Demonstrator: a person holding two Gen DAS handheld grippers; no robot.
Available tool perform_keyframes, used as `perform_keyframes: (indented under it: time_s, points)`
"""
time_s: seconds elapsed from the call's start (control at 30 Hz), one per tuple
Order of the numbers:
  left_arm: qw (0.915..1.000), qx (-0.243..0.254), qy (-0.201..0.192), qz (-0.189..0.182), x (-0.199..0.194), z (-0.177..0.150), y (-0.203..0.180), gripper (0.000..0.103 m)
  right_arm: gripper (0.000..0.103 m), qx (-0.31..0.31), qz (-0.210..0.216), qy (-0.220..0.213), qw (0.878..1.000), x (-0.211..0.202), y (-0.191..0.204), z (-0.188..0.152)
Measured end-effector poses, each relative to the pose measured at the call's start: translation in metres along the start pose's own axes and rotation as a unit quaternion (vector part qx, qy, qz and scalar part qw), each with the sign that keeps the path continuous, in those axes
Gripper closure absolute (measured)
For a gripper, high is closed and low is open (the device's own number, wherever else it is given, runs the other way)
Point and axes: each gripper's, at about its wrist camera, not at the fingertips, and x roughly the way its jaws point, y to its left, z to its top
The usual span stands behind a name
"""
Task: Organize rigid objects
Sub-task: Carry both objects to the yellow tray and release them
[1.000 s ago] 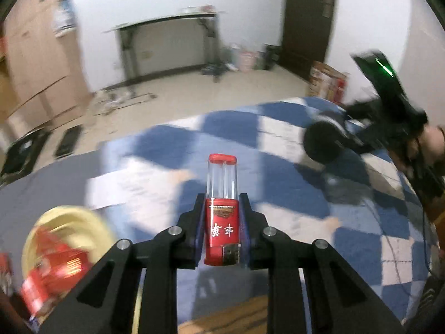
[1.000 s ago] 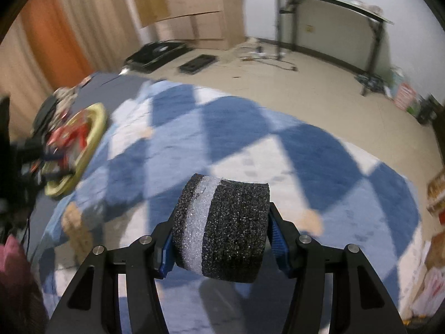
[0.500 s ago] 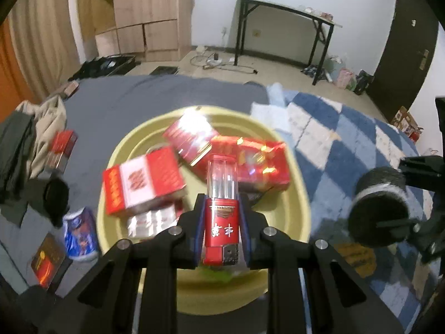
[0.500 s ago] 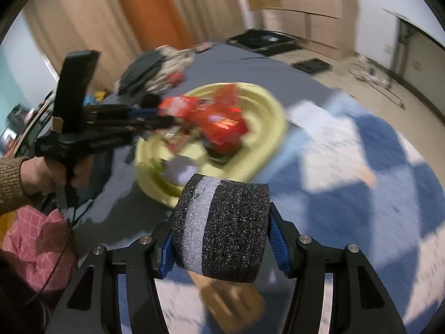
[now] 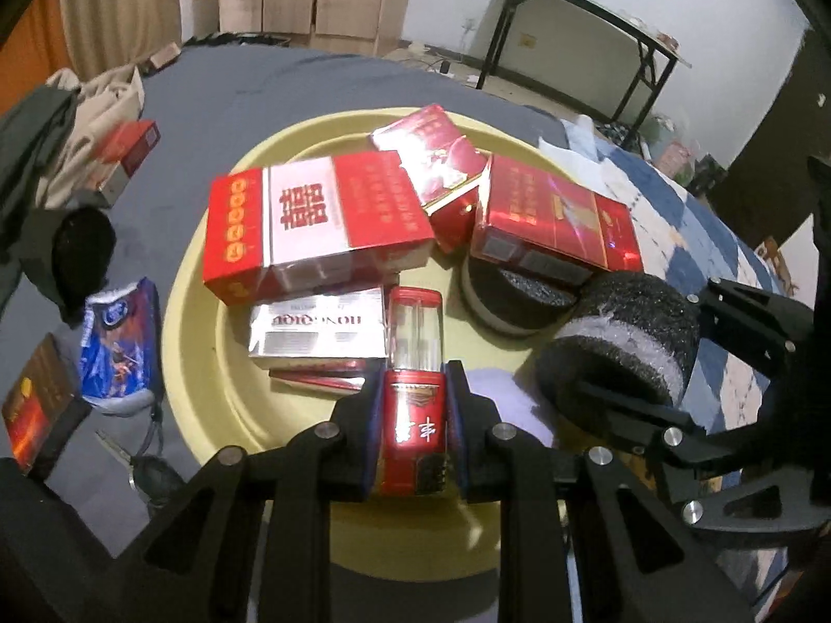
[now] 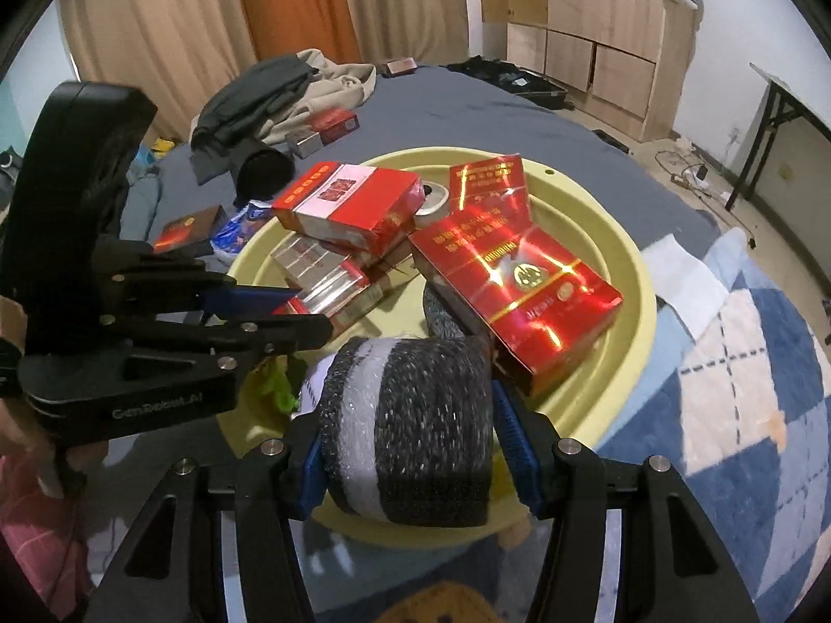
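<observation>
- While our left gripper clamps a red lighter, it hangs over the near rim of the yellow tray.
- Our right gripper squeezes a black foam roll, just right of it.
- Beyond both: red cigarette packs piled in the tray.

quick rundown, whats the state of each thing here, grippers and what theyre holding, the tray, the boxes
left gripper: shut on the red lighter
red lighter: held upright over the tray
right gripper: shut on the foam roll
foam roll: held at the tray's near edge
yellow tray: loaded with boxes
red and white box: stacked on other boxes, tilted
red box: propped on a second foam roll, tilted
</observation>
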Motion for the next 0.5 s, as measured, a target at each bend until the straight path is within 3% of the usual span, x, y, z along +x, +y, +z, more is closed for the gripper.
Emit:
perform_keyframes:
  time_s: [0.37,0.43,0.47,0.5]
  points:
    - [0.9997,-0.010,-0.010,0.019,0.003,-0.002,-0.003,0.077,0.043,-0.006,-0.010,-0.007,1.000,0.017,0.006,0.005]
    - [0.9994,-0.005,-0.026,0.024,-0.004,-0.003,-0.007,0.061,0.022,-0.009,-0.001,-0.024,1.000,0.008,0.006,0.000]
    - [0.9990,-0.010,-0.038,0.019,-0.008,-0.004,-0.008,0.054,0.020,-0.007,0.003,-0.031,1.000,0.003,0.006,-0.002]
    - [0.9984,-0.019,-0.052,0.006,-0.014,-0.004,-0.008,0.039,0.017,-0.004,0.003,-0.036,0.999,-0.001,0.004,-0.006]
